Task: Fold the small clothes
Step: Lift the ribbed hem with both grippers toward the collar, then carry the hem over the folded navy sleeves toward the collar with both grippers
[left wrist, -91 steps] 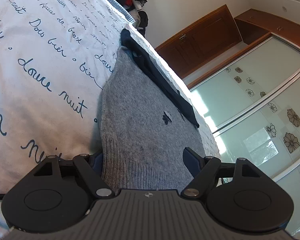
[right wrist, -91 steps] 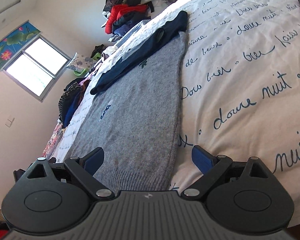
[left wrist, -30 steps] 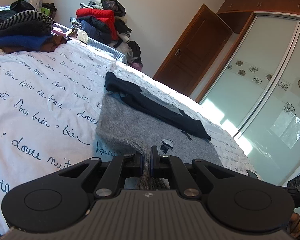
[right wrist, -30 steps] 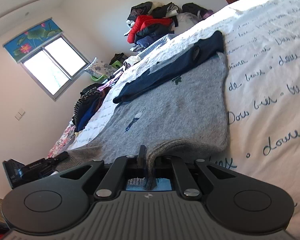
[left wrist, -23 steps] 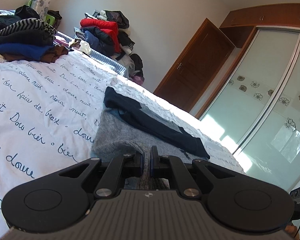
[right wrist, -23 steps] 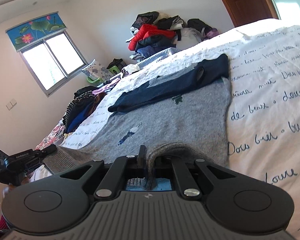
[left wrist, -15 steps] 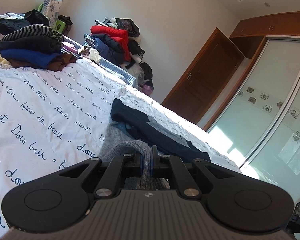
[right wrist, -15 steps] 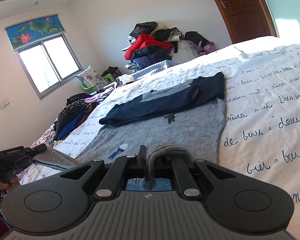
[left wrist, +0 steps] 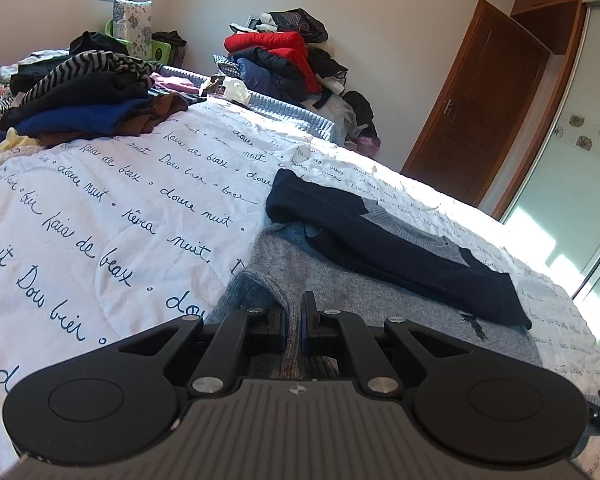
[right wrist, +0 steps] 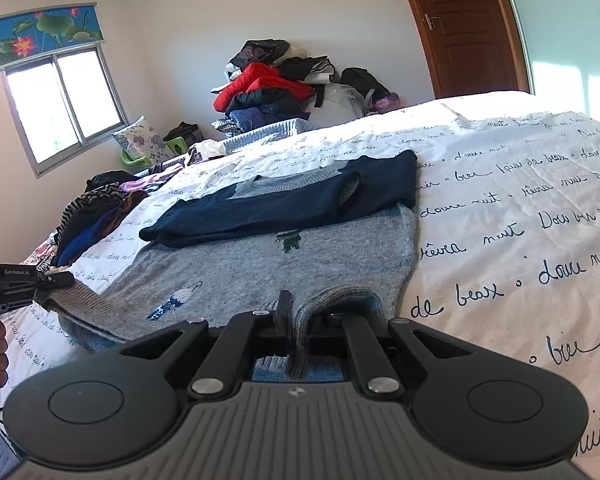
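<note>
A small grey knit sweater [left wrist: 364, 292] with navy sleeves [left wrist: 400, 256] folded across its chest lies on the white bedspread [left wrist: 120, 200]. My left gripper [left wrist: 294, 330] is shut on the sweater's ribbed bottom hem at its left corner. My right gripper [right wrist: 296, 332] is shut on the hem at the right corner of the sweater [right wrist: 260, 264]. Both corners are lifted and the hem curls toward the sleeves [right wrist: 284, 200]. The left gripper [right wrist: 54, 279] also shows in the right wrist view, at the far left, holding the hem.
A stack of folded clothes [left wrist: 88, 108] lies on the bed to the left. A pile of jackets [left wrist: 288, 64] rises behind the bed by the wall. A wooden door [left wrist: 472, 108] and glass wardrobe doors [left wrist: 580, 168] stand at the right.
Both grippers closed on the hem corners, then lifted them and carried them forward toward the sleeves. The views have tilted up from the bed to the room.
</note>
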Action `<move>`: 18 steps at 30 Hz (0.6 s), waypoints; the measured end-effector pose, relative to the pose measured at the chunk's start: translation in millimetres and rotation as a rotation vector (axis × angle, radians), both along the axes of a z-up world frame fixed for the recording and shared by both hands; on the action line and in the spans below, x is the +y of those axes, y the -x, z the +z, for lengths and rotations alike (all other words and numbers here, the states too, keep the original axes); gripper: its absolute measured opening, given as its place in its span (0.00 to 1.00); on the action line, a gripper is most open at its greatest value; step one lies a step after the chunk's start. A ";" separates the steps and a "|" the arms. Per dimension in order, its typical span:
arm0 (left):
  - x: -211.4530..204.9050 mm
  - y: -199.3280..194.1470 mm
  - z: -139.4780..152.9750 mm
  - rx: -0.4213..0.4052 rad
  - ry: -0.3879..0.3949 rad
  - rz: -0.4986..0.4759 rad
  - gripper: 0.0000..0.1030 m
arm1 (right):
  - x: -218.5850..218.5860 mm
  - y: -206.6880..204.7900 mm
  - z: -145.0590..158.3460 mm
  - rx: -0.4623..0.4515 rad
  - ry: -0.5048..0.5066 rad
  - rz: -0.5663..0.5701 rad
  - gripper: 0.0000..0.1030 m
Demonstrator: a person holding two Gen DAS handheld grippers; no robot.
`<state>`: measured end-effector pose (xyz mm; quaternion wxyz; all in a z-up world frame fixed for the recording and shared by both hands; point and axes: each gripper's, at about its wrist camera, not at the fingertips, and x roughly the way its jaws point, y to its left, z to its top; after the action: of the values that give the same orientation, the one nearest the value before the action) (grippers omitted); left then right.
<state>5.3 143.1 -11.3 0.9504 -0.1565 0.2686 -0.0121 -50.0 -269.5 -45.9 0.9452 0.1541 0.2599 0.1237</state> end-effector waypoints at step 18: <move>-20.2 -34.4 1.1 0.028 -0.102 0.006 0.07 | -3.6 -35.1 3.1 -0.005 -0.012 -0.011 0.06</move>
<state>39.6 123.0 -10.2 0.9533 -0.1090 0.2817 0.0064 -14.9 -273.1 -42.8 0.9456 0.1610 0.2558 0.1203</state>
